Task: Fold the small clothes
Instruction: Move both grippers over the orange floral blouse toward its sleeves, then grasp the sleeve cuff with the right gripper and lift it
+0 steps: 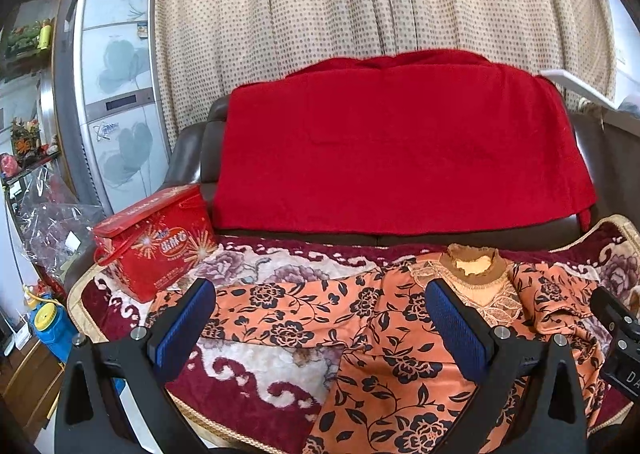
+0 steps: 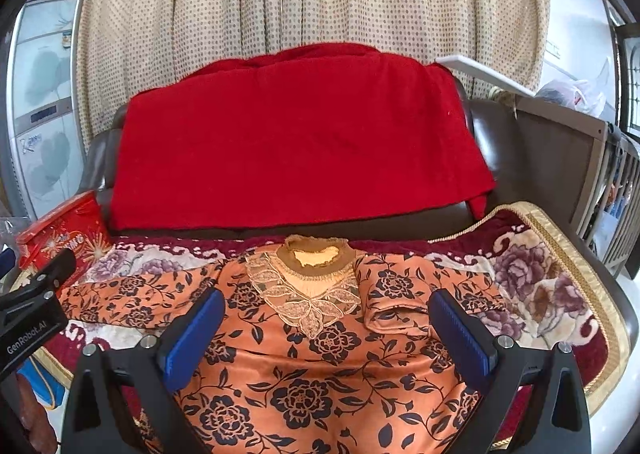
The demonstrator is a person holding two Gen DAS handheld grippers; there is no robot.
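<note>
The orange long-sleeved top with black flower print and a lace collar (image 2: pixel 320 358) lies spread face-up on the plush maroon-and-cream floral blanket (image 2: pixel 532 286), collar away from the person, likely laid flat so the sleeves can be folded in. The left gripper (image 1: pixel 320 326) and right gripper (image 2: pixel 326 328) hover over the top, fingers spread, holding nothing. "GenRobot.AI" is printed on the left gripper's body; the red gift box (image 1: pixel 160 246) left of the top bears unreadable writing.

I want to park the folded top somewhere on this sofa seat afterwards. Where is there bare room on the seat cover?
Bare seat cover shows right of the orange floral top, out to the gold-trimmed edge, and a smaller patch below the top's spread sleeve. The left end is crowded by the red gift box. Both the left gripper and right gripper hover open.
</note>
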